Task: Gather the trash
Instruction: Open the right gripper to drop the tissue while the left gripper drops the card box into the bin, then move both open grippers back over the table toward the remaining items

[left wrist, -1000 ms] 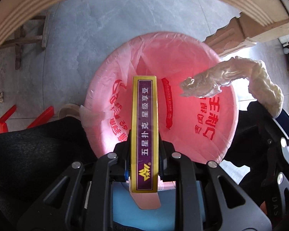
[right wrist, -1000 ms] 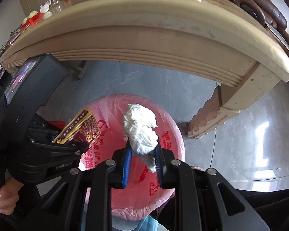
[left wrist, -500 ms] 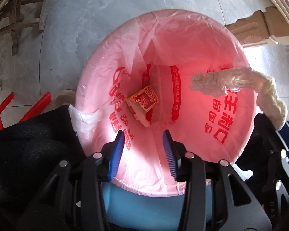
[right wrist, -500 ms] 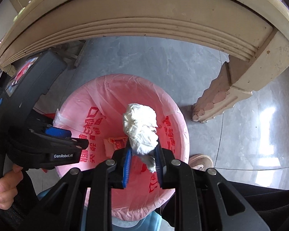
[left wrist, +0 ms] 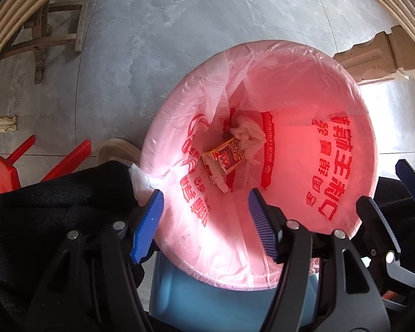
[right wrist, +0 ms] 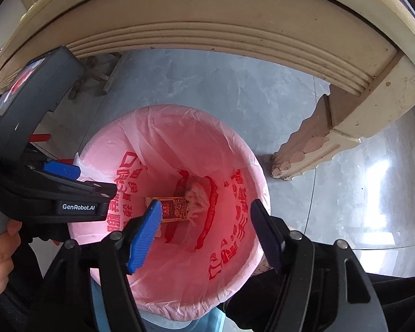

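While both grippers hang over the pink-lined bin (left wrist: 345, 127), the risk is the loose liner: if a finger dips and snags the thin plastic, it could drag the bag off the rim, and later trash would slip down between bag and bin. The counter (right wrist: 207, 27) edge arches just ahead of them, so lifting carelessly could knock it. The left gripper (left wrist: 204, 221) points straight down, jaws opening with nothing between them. The right gripper (right wrist: 206, 229) tilts steeply downward beside it, jaws also opening and empty. Far below both, the card box (left wrist: 227, 156) lies at the bottom, the crumpled tissue (left wrist: 247, 134) touching it.
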Demonstrator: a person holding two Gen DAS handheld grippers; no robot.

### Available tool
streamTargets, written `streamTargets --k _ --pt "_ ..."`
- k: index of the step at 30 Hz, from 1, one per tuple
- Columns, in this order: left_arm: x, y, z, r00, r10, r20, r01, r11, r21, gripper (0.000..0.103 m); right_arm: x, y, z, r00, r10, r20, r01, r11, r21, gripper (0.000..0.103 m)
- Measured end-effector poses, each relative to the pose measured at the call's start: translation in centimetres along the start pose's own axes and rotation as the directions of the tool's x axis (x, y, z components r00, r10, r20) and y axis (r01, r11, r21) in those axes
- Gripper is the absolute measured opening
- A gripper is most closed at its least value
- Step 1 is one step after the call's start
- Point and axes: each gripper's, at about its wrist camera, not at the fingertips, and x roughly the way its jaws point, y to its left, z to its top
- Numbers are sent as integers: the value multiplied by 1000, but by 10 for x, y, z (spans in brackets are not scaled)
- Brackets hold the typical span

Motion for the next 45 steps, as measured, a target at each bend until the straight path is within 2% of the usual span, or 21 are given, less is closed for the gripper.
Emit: streamTargets --k 11,16,23,25,26,30,32,34,37,39,42,45 --pt "-11 -3 -9 999 16 33 -17 1000 19 63 -5 3 1 1000 9 10 -9 1000 1 66" --pt "-22 -4 -13 996 42 77 -45 999 29 63 -12 5 1 1000 25 16 -26 1000 11 66" --pt "-79 0 -36 976 75 206 -92 993 72 63 -52 4 4 996 38 79 -40 999 33 68" --pt "-106 4 -45 968 66 242 -90 992 92 64 -73 0 7 992 55 113 -62 997 54 79" --pt "-118 6 -49 965 61 257 -89 991 100 64 -85 -3 8 988 68 138 -78 995 67 81" --pt "-186 14 -59 930 48 363 -100 987 126 74 -136 -16 18 969 70 236 -94 991 92 89" --pt "-224 18 -63 902 32 432 -98 986 132 76 -166 -22 26 953 72 293 -105 990 98 90" --pt "-257 21 -65 875 16 484 -98 985 145 81 -192 -28 36 940 74 333 -112 989 96 96" --pt "-304 19 -67 838 6 546 -129 974 187 81 -231 -37 56 922 53 385 -88 993 75 96" --pt "-331 11 -66 829 -10 559 -155 957 246 82 -255 -39 72 914 44 403 -62 998 32 96" --pt "-367 -3 -65 816 -9 577 -220 920 325 82 -286 -40 94 914 14 406 6 999 -49 96" --pt "-398 -16 -63 825 -61 562 -236 866 441 84 -317 -46 111 915 28 403 21 993 -117 96"
